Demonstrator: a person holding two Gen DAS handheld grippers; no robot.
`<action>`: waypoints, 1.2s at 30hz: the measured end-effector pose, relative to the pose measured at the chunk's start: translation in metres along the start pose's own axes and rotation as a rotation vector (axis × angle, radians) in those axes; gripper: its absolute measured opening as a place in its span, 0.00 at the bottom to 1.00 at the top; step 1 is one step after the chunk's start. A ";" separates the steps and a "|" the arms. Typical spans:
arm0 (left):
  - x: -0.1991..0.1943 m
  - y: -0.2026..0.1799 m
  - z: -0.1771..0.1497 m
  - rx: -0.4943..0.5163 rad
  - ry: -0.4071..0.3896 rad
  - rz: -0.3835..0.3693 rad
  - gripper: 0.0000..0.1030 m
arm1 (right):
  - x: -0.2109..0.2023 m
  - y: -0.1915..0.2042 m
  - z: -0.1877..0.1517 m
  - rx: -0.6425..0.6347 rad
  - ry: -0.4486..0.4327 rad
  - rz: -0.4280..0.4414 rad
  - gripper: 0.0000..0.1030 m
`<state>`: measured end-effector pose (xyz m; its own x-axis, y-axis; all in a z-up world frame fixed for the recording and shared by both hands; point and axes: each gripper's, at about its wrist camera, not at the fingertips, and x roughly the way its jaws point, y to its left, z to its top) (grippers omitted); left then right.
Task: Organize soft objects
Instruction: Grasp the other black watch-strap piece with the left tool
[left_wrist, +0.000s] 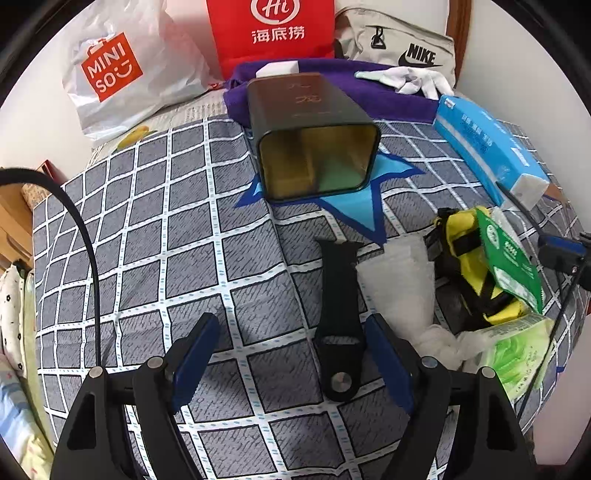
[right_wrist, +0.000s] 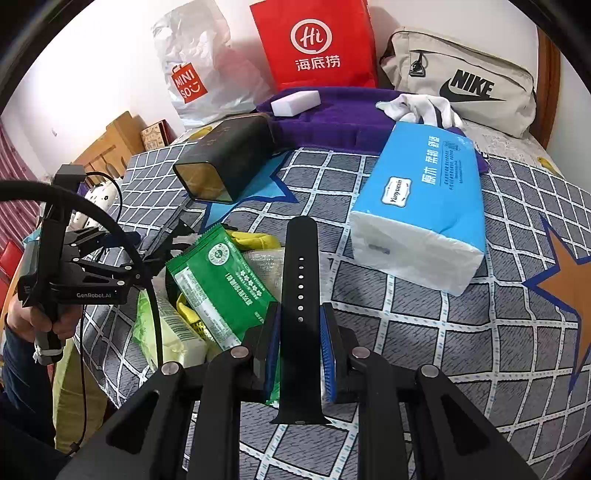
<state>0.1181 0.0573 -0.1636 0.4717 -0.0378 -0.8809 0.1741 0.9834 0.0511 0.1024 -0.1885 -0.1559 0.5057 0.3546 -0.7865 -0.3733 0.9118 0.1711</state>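
On the bed (right_wrist: 461, 332), spread with a grey checked sheet with stars, the right gripper (right_wrist: 300, 354) has its jaws clenched on a black watch strap (right_wrist: 301, 266), the holed half, which stands up between the blue pads. The left gripper (left_wrist: 291, 354) hovers with its jaws released and wide apart; the strap's other half, the one with the metal stud (left_wrist: 338, 317), lies on the sheet between them, touching neither pad. Beside it sits a heap of soft things: a green packet (right_wrist: 218, 284), a yellow and black strap (left_wrist: 469, 266), and a pale green tissue pack (left_wrist: 517, 354). Farther back an open dark tin (left_wrist: 314, 140) lies on its side, with a blue tissue pack (right_wrist: 424, 218) near it, and a purple towel (right_wrist: 340, 118) behind.
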 end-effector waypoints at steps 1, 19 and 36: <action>0.002 -0.001 0.001 -0.001 0.005 0.003 0.78 | 0.001 0.001 0.000 -0.003 0.002 0.006 0.20; -0.002 -0.008 0.001 0.022 -0.019 -0.055 0.21 | -0.001 0.004 -0.006 0.003 0.009 -0.003 0.20; -0.013 0.004 0.002 -0.066 -0.038 -0.110 0.20 | -0.009 0.008 -0.005 -0.006 0.008 -0.014 0.20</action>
<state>0.1138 0.0618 -0.1508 0.4859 -0.1512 -0.8608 0.1702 0.9824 -0.0765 0.0910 -0.1856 -0.1502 0.5044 0.3398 -0.7938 -0.3710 0.9154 0.1561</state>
